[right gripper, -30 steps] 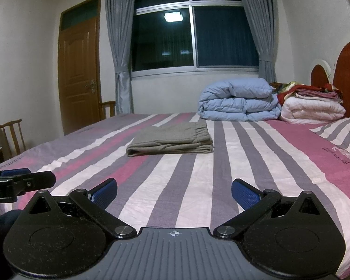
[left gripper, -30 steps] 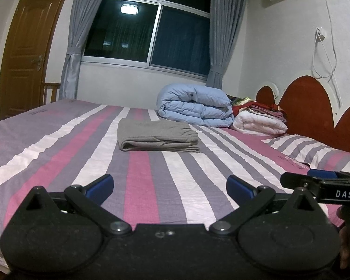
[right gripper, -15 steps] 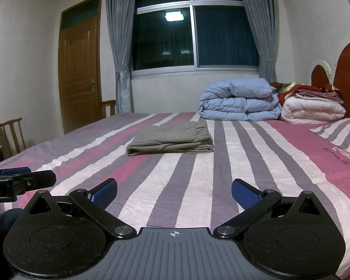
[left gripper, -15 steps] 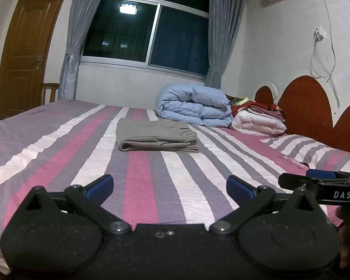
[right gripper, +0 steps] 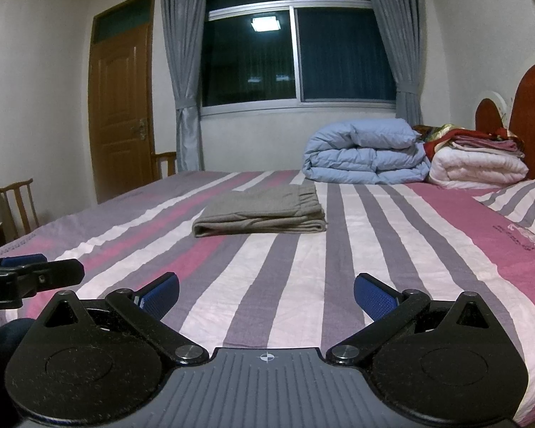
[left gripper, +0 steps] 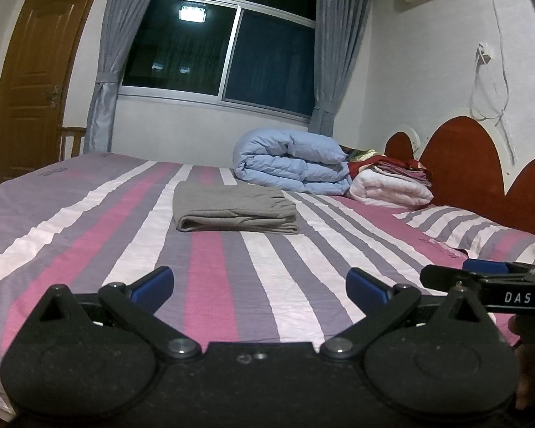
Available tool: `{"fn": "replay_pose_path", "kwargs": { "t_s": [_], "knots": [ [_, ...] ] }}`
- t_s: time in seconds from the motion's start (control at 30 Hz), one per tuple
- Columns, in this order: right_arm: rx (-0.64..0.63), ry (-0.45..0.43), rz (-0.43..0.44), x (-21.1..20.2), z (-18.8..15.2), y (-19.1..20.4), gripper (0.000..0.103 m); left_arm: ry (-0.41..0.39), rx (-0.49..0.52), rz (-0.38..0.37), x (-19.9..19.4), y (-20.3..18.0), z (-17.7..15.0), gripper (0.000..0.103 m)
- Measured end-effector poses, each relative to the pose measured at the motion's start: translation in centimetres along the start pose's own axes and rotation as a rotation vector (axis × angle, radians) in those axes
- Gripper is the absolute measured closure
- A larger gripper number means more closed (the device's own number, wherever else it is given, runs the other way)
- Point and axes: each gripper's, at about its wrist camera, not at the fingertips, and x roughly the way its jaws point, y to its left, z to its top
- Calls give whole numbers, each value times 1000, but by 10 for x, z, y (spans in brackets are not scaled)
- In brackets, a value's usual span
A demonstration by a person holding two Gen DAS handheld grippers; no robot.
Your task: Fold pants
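Grey pants (left gripper: 232, 208) lie folded in a flat stack in the middle of the striped bed (left gripper: 89, 235); they also show in the right wrist view (right gripper: 264, 212). My left gripper (left gripper: 259, 285) is open and empty, held over the near edge of the bed, well short of the pants. My right gripper (right gripper: 266, 294) is open and empty too, beside the left one at the same distance. Each gripper's side shows at the edge of the other's view.
A folded blue duvet (left gripper: 292, 164) and a stack of white and red bedding (left gripper: 392, 185) lie at the far end by the red headboard (left gripper: 481, 164). A striped pillow (left gripper: 474, 232) lies right. A wooden chair (right gripper: 18, 203) and a door (right gripper: 121, 107) stand left.
Both views have shifted very slightly; the pants and the grippers' jaws stay as they were.
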Motion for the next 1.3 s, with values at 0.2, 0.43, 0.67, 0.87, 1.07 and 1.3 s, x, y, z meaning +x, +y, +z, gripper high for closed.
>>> {"fn": "replay_pose_path", "kwargs": {
  "t_s": [0.2,0.43,0.67,0.87,1.07,1.3],
  "knots": [
    [0,1,1,0,0,-1,0,-1,0,-1,0,-1,0,6],
    [0,1,1,0,0,-1,0,6,6,-8,0,0,0,6],
    [0,1,1,0,0,-1,0,3,21,-13,1,1,1,6],
    [-1,1,1,0,0,-1,0,-3,19,-17,3,2,3,6],
    [-3,2,1,0,0,-2,0,-3,20,-27,4,3,2,6],
    [-3,3,1,1,0,-2,0,-4,17,-22,4,3,1,6]
  ]
}}
